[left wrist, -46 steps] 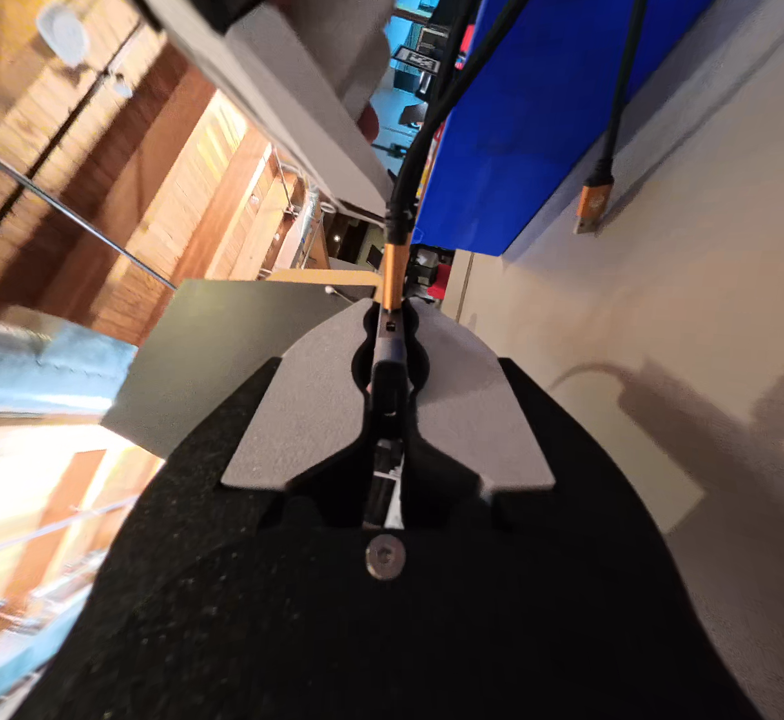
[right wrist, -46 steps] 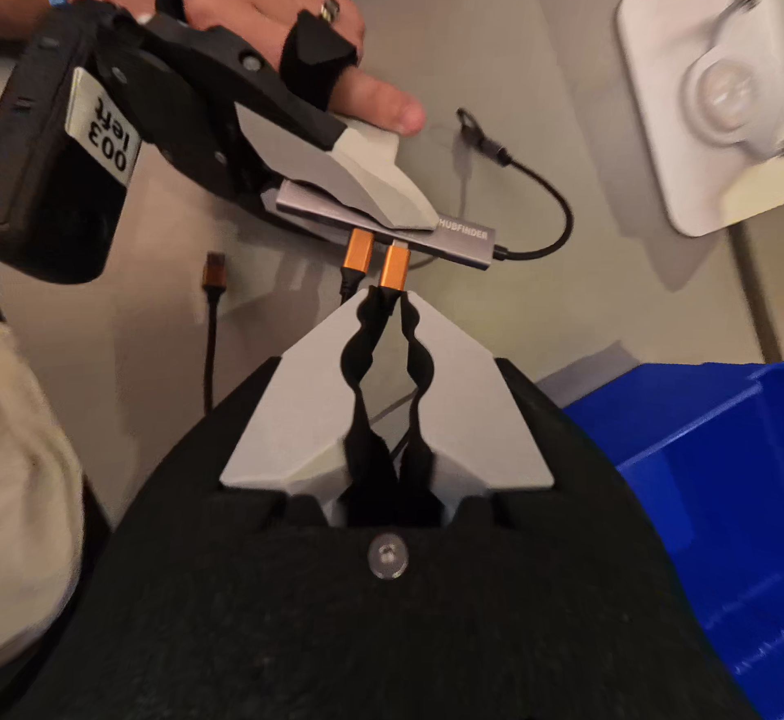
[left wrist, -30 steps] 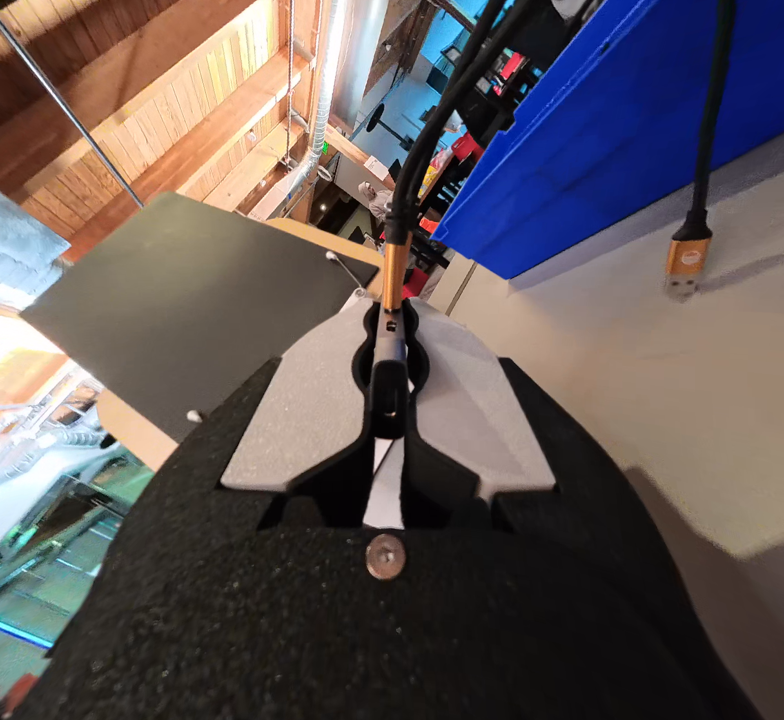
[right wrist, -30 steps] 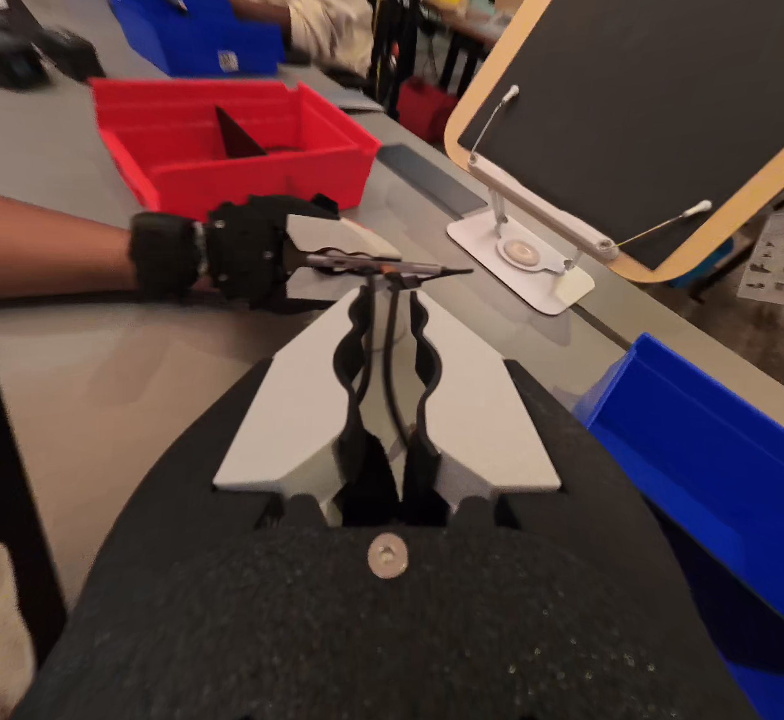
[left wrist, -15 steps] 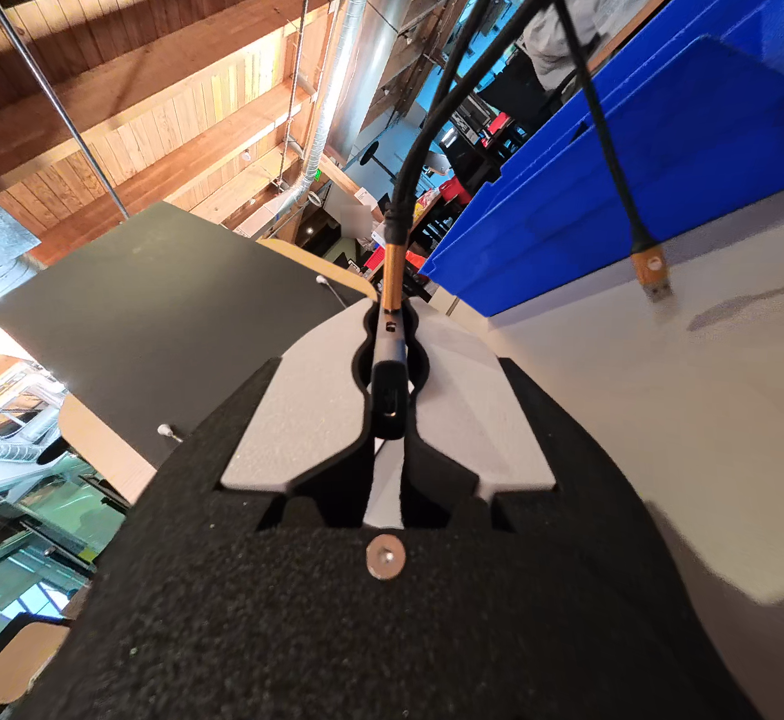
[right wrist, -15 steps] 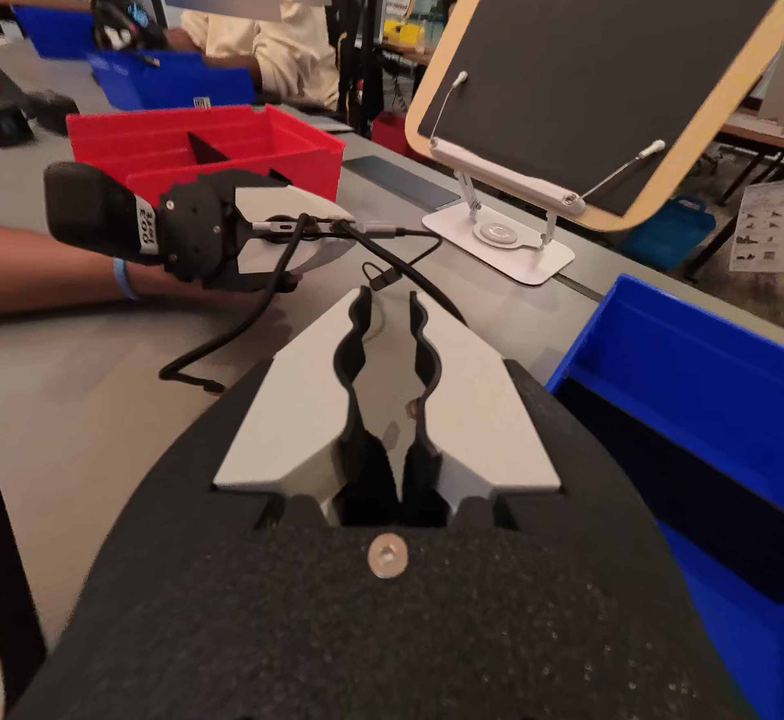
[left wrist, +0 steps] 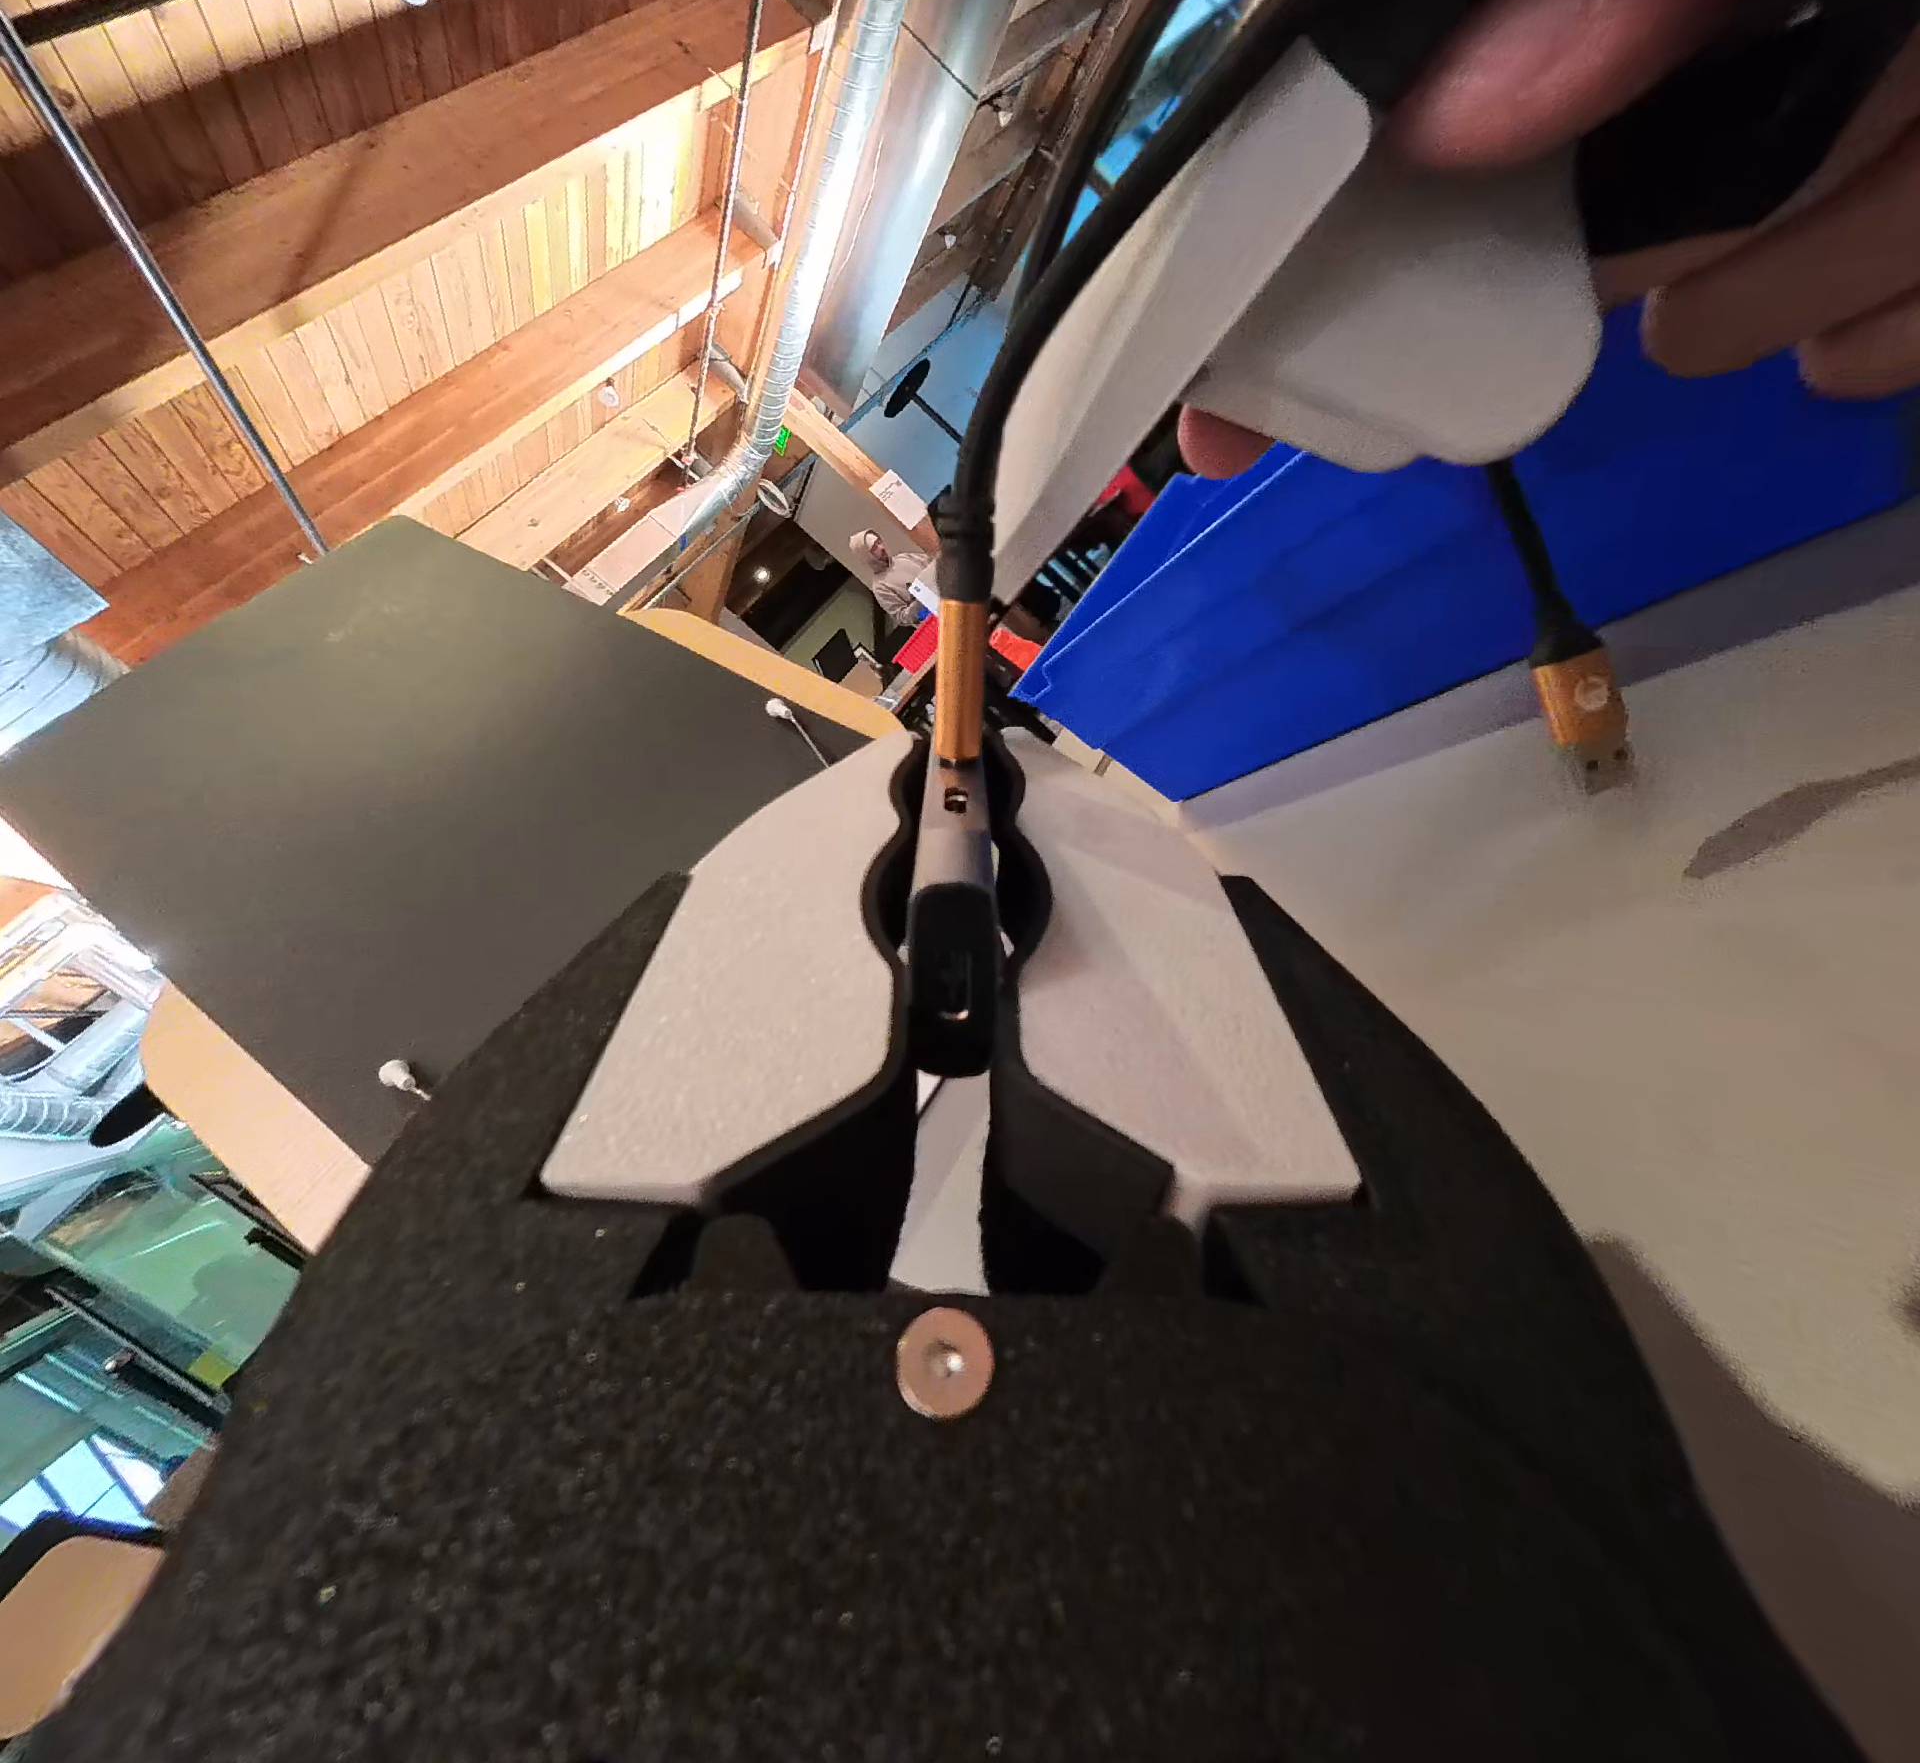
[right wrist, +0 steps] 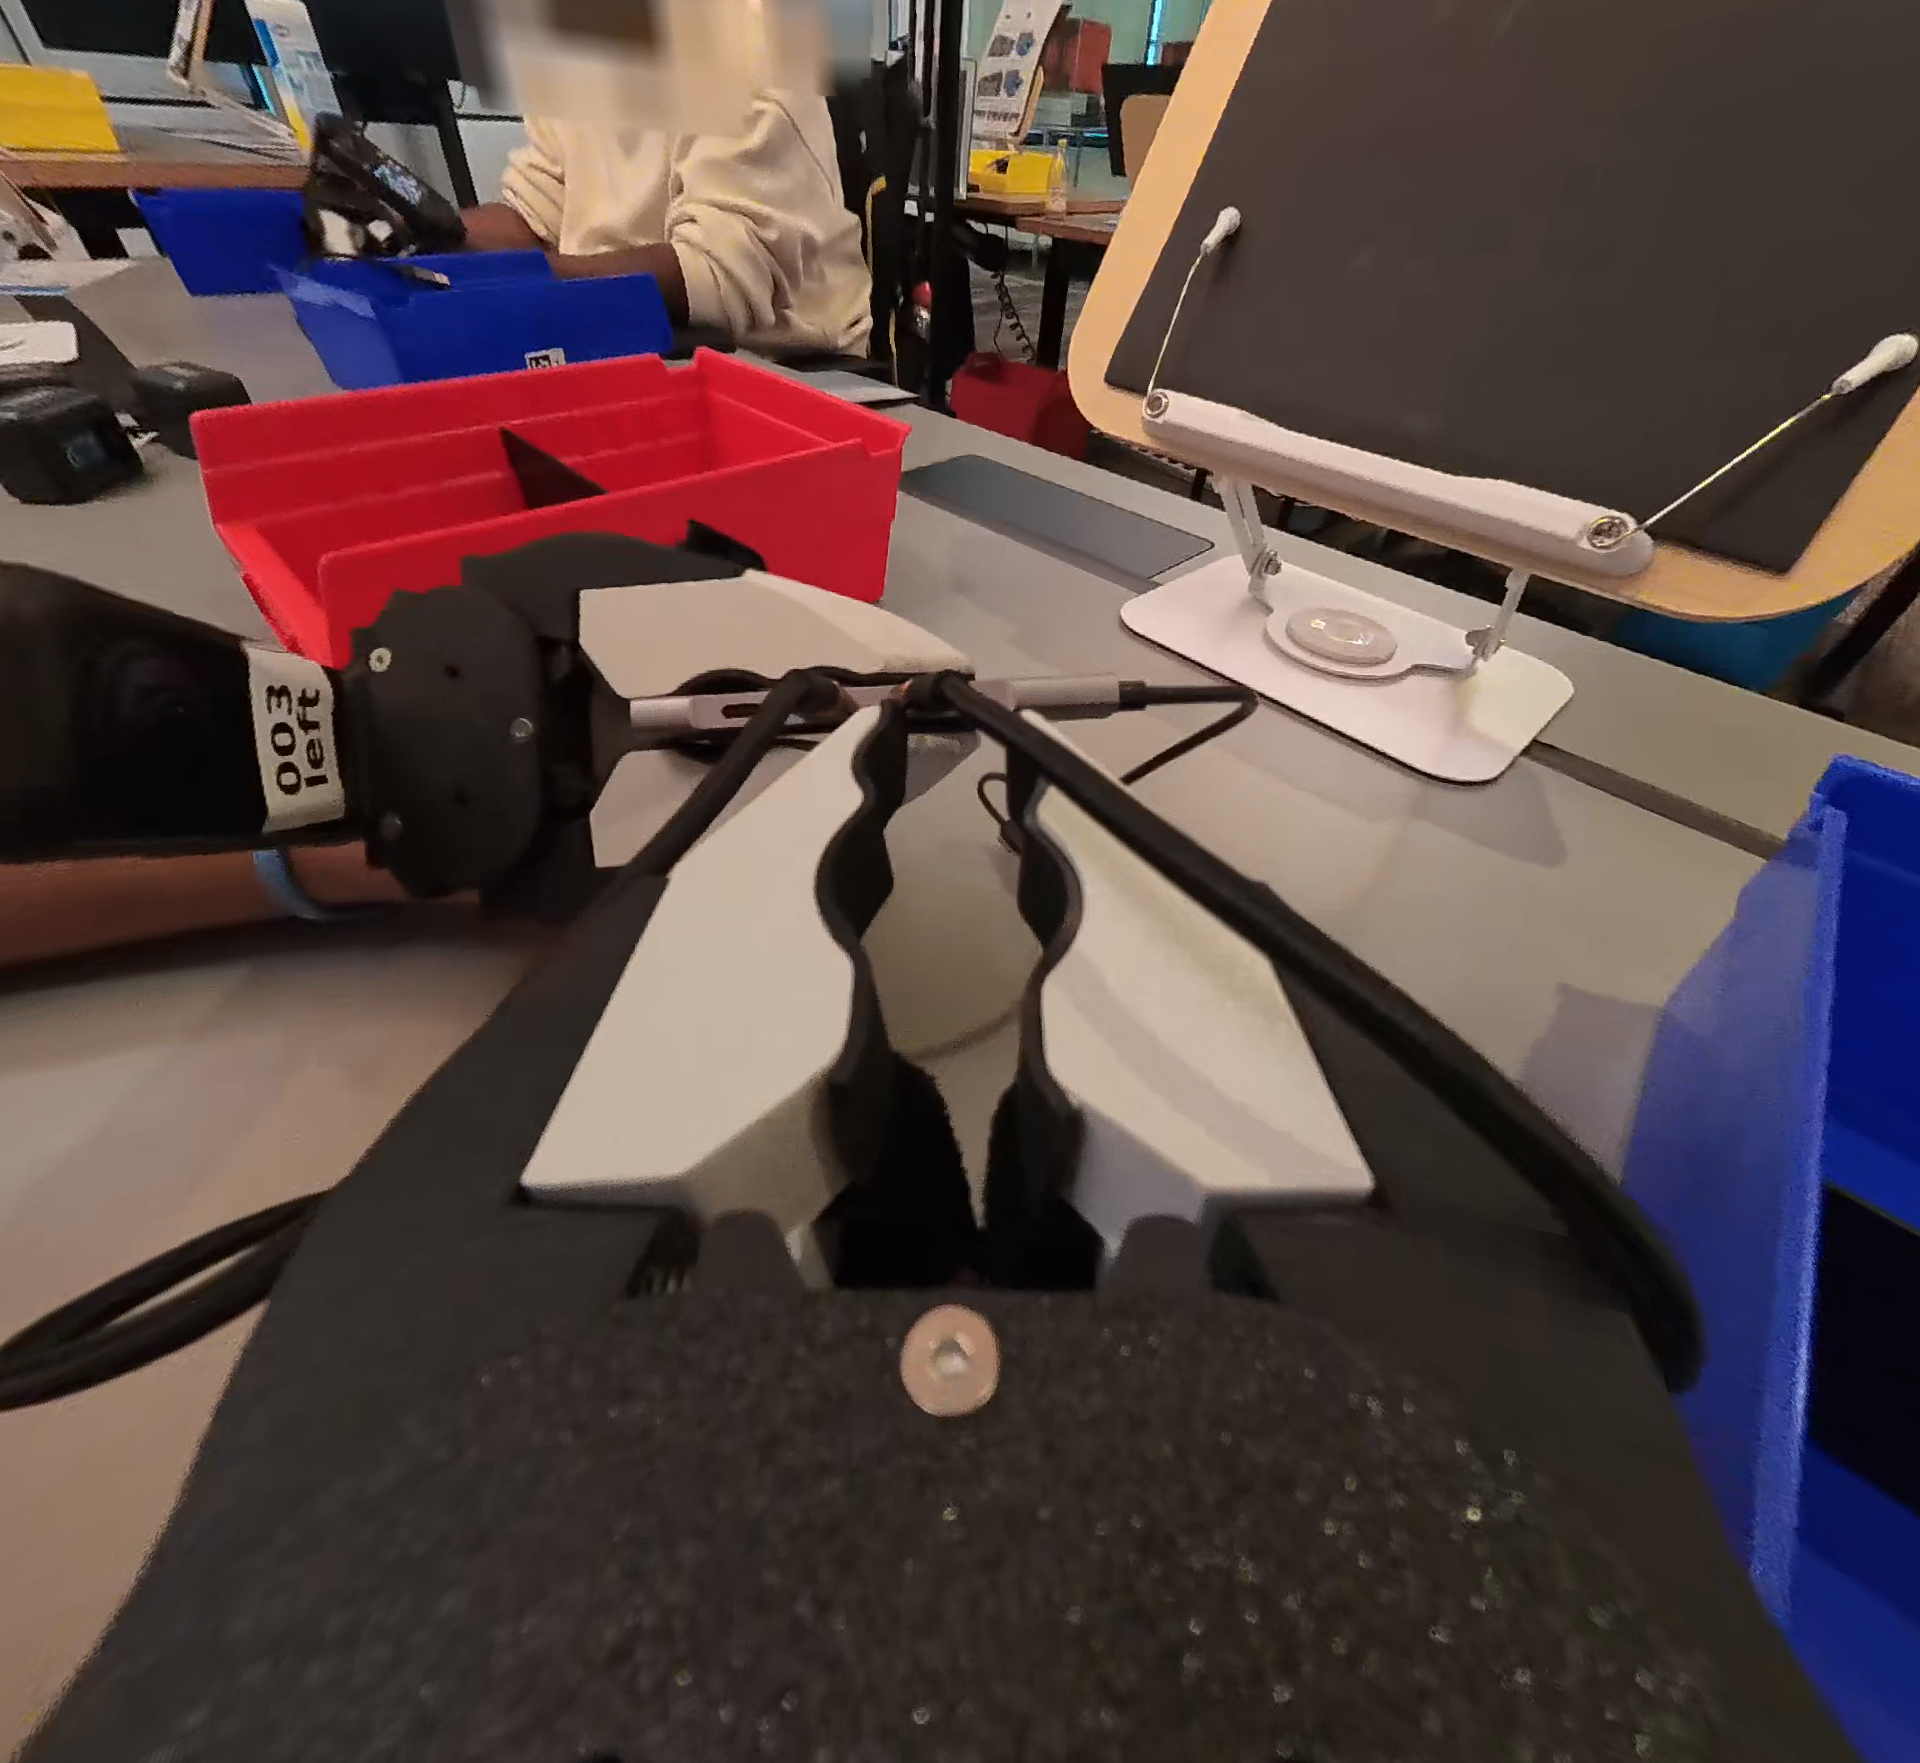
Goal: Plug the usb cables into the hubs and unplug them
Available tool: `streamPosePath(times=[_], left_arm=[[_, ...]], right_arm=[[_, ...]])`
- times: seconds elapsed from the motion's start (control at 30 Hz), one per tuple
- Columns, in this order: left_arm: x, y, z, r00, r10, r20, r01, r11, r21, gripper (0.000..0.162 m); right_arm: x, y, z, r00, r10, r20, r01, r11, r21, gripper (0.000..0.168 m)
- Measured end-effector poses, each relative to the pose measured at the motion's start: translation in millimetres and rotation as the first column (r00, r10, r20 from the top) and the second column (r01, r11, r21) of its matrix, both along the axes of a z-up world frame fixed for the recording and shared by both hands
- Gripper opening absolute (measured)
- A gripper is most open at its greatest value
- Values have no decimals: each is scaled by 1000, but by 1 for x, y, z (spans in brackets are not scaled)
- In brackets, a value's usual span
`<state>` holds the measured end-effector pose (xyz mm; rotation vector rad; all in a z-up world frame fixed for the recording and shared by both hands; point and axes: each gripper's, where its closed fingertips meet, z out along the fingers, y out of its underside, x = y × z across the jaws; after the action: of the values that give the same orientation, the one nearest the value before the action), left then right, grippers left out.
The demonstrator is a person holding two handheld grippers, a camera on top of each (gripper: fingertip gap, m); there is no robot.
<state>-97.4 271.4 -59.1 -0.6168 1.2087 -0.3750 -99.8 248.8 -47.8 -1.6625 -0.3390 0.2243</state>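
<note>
In the right wrist view, bare grey tabletop (right wrist: 1351, 840) lies open at twelve o'clock. Two black cables (right wrist: 1195, 892) cross it; a red divided plastic bin (right wrist: 582, 508) blocks eleven, a blue plastic bin (right wrist: 1787, 1090) three.

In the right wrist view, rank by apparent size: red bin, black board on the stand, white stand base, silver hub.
1. black board, cut off by the frame
2. red bin
3. white stand base
4. silver hub, partly hidden by the left tool
</note>
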Motion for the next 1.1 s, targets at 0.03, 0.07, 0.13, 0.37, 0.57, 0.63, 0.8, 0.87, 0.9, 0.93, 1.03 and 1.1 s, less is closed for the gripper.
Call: streamPosePath(times=[0.03,0.07,0.13,0.37,0.57,0.63,0.8,0.87,0.9,0.93,1.03,1.1], left_arm=[[0,1,0,1000,-2,-2,2,1000,-3,10],[0,1,0,1000,-1,-3,1,1000,2,10],[0,0,-1,1000,-4,-7,5,1000,26,10],[1,1,-2,1000,-3,-11,4,1000,30,10],[2,-6,-4,999,-31,-21,32,998,53,10],[3,-7,-5,999,-31,-30,33,998,62,10],[4,-6,-6,999,-29,-34,31,998,61,10],[4,-6,-5,999,-29,-32,31,998,60,10],[4,-7,-6,999,-32,-33,34,998,60,10],[4,-7,-6,999,-33,-34,35,998,61,10],[5,-7,-7,999,-31,-42,34,997,63,10],[5,-7,-8,998,-25,-52,29,997,67,10]], right_arm=[[-1,0,-2,1000,8,9,-8,1000,-9,13],[0,0,-3,1000,5,22,-4,1000,-15,12],[-1,-1,0,998,6,56,-7,1000,9,12],[-7,-4,-2,990,34,138,-34,999,2,18],[-6,-1,1,991,22,131,-24,1000,19,14],[-7,-1,-1,989,31,143,-32,999,6,11],[-6,-1,-3,981,9,194,-8,1000,-9,11],[-5,-1,-2,979,1,203,1,1000,-7,12],[-6,-2,-3,978,4,208,-2,1000,-13,12],[-6,-2,-3,977,6,214,-2,1000,-18,12],[-5,-3,-5,973,9,232,-3,1000,-28,11],[-4,-2,-7,971,1,239,7,999,-35,11]])
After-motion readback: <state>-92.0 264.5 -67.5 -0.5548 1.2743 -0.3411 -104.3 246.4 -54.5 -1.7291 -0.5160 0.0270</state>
